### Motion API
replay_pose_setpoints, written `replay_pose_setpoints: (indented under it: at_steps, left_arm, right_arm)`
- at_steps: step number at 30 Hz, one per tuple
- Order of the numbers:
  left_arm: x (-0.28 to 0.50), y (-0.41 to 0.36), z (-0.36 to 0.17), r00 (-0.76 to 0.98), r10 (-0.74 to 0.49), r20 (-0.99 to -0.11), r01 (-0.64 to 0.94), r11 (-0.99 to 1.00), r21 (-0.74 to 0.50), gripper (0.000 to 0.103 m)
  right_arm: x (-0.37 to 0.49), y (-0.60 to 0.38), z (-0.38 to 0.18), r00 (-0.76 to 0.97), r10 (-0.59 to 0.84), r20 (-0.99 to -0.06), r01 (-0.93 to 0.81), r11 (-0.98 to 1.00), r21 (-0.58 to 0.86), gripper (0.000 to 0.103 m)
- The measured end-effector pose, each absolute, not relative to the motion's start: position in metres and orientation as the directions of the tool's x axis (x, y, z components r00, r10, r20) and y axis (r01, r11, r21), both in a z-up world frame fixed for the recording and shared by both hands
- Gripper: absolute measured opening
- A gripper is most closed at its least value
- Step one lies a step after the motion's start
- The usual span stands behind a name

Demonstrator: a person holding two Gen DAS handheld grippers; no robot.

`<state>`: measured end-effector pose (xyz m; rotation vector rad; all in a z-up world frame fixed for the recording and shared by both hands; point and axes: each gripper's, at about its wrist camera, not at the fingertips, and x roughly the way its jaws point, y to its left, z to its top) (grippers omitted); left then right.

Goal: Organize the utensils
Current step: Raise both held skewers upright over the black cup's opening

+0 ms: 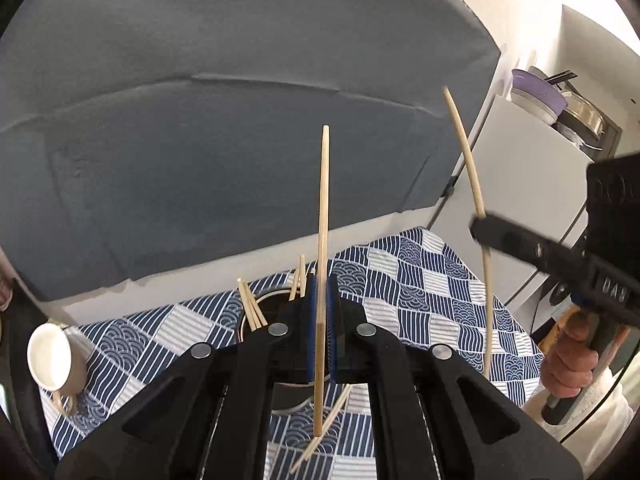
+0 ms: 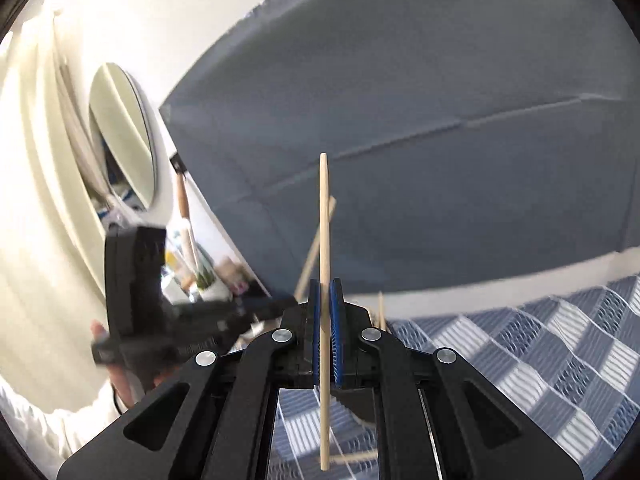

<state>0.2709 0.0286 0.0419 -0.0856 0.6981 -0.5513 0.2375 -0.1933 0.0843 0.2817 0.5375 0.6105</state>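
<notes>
My left gripper (image 1: 321, 284) is shut on a wooden chopstick (image 1: 323, 216) that stands upright between its blue pads, above a dark round holder (image 1: 276, 308) with several chopsticks (image 1: 250, 306) in it. My right gripper (image 2: 325, 288) is shut on another upright chopstick (image 2: 324, 240). In the left wrist view the right gripper (image 1: 480, 226) comes in from the right, holding its chopstick (image 1: 466, 152) off to the right of the holder. In the right wrist view the left gripper body (image 2: 136, 292) is at the left. A loose chopstick (image 1: 320, 434) lies on the cloth.
A blue-and-white patterned cloth (image 1: 420, 280) covers the table. A white cup (image 1: 56, 360) lies on its side at the left. A grey panel (image 1: 240, 140) stands behind. A white cabinet with bowls and pots (image 1: 540, 96) is at the right. A round mirror (image 2: 124, 132) is at the left.
</notes>
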Motion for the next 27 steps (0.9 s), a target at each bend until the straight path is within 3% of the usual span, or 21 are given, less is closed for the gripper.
replay_pose_setpoints:
  at_steps: [6,15,27]
  left_arm:
    - [0.283,0.036,0.025,0.646,-0.552,-0.527,0.455,0.833,-0.314,0.005]
    - [0.296,0.033,-0.002,0.674,-0.585,-0.452,0.471,0.811,-0.347,0.005]
    - [0.299,0.034,-0.033,0.711,-0.586,-0.389,0.432,0.8,-0.416,0.005]
  right_arm:
    - [0.267,-0.18,0.081,0.689,0.666,-0.286,-0.526,0.731,0.435,0.005]
    - [0.309,-0.175,0.044,0.667,0.717,-0.2,-0.567,0.663,0.488,0.005]
    - [0.331,-0.168,-0.009,0.627,0.739,-0.246,-0.57,0.65,0.502,0.005]
